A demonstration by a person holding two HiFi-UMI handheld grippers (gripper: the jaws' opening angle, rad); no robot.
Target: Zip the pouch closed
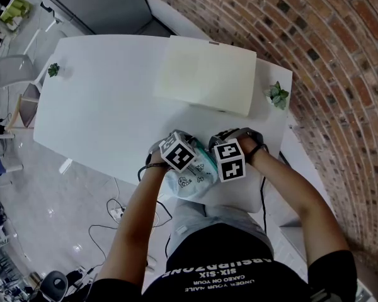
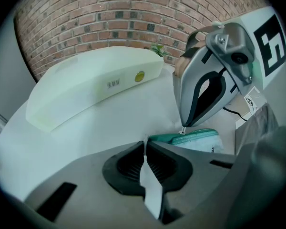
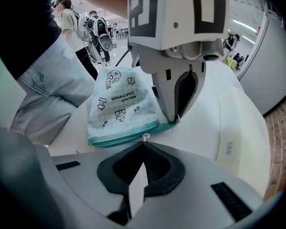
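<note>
In the head view, the pouch point(image 1: 192, 180) lay at the bench's point(image 1: 101, 106) edge, well apart from the box point(image 1: 205, 74) on the person's side, under the left tool point(image 1: 178, 153) and right tool point(image 1: 230, 161). In the left gripper view, the left tool's jaws pinched the pouch's teal end. In the right gripper view, the right tool's jaws were closed on the zip pull point(image 3: 144, 137).

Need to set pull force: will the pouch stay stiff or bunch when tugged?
Likely floppy: the pouch is thin, slumped printed fabric. Probably light, so it may slide unless the left gripper, pinching its zipper end, anchors it.
</note>
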